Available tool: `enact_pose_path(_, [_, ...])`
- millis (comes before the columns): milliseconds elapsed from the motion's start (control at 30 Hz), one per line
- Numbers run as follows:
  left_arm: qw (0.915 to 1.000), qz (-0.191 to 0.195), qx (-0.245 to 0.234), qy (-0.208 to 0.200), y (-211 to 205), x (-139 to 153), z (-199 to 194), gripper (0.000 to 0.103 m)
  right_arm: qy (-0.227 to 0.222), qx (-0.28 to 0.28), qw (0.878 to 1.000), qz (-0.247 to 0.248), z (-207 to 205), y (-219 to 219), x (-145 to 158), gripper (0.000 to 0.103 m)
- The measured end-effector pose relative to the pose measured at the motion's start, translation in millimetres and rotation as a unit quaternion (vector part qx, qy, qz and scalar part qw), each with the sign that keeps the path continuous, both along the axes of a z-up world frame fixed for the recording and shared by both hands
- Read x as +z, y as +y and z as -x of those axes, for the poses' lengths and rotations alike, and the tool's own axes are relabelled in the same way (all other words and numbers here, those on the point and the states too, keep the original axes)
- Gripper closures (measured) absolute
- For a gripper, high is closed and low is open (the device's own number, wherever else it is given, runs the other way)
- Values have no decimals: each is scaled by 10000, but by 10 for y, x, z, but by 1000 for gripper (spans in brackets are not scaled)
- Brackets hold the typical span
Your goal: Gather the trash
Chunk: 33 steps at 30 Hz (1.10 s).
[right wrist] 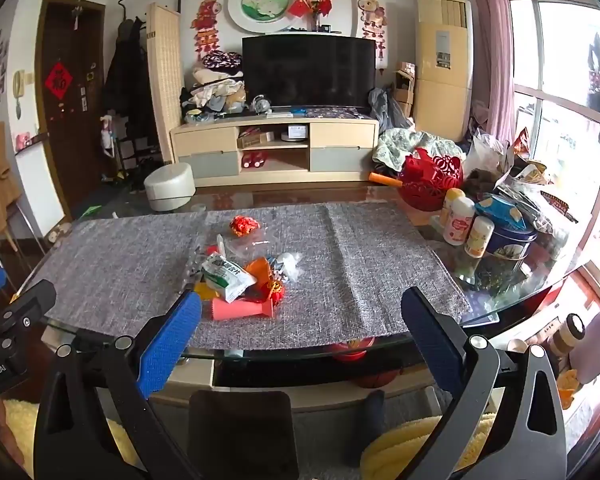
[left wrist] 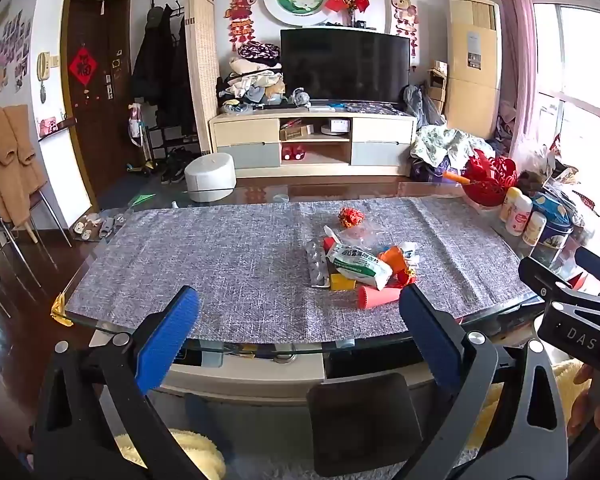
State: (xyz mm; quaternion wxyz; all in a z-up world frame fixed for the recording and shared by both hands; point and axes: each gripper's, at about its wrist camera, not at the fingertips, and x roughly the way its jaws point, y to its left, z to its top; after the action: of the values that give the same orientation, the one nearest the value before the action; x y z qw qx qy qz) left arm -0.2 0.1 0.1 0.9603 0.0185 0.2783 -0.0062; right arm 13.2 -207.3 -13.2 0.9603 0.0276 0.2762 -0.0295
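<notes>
A pile of trash lies on the grey table runner (left wrist: 220, 264): a white and green packet (left wrist: 358, 266), an empty blister pack (left wrist: 316, 266), a yellow box (left wrist: 342, 282), a pink ribbed cone (left wrist: 380, 296), orange scraps (left wrist: 394, 258) and clear plastic. A crumpled red wrapper (left wrist: 350, 216) sits apart, farther back. My left gripper (left wrist: 300, 308) hovers open over the table's near edge, left of the pile. In the right wrist view the same packet (right wrist: 228, 276), cone (right wrist: 240, 308) and red wrapper (right wrist: 244, 225) show. My right gripper (right wrist: 300, 308) is open, empty, right of the pile.
Small white bottles (right wrist: 458, 220), a blue tin (right wrist: 508, 236), a red cut-out basket (right wrist: 430, 180) and snack bags (right wrist: 532, 184) crowd the glass table's (right wrist: 500, 304) right end. A dark chair back (left wrist: 360, 420) stands at the near edge. A white round stool (left wrist: 210, 176) sits beyond the table.
</notes>
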Motion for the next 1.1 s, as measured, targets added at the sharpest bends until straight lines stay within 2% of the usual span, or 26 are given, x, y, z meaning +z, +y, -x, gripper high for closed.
enact_pose_path(700, [10000, 5, 12, -13, -33, -45, -16, 8, 18, -19, 10000, -16, -4, 19, -59, 3])
enact_pose_path(1100, [10000, 30, 17, -35, 20, 49, 23, 8, -11, -22, 10000, -28, 6, 22, -49, 3])
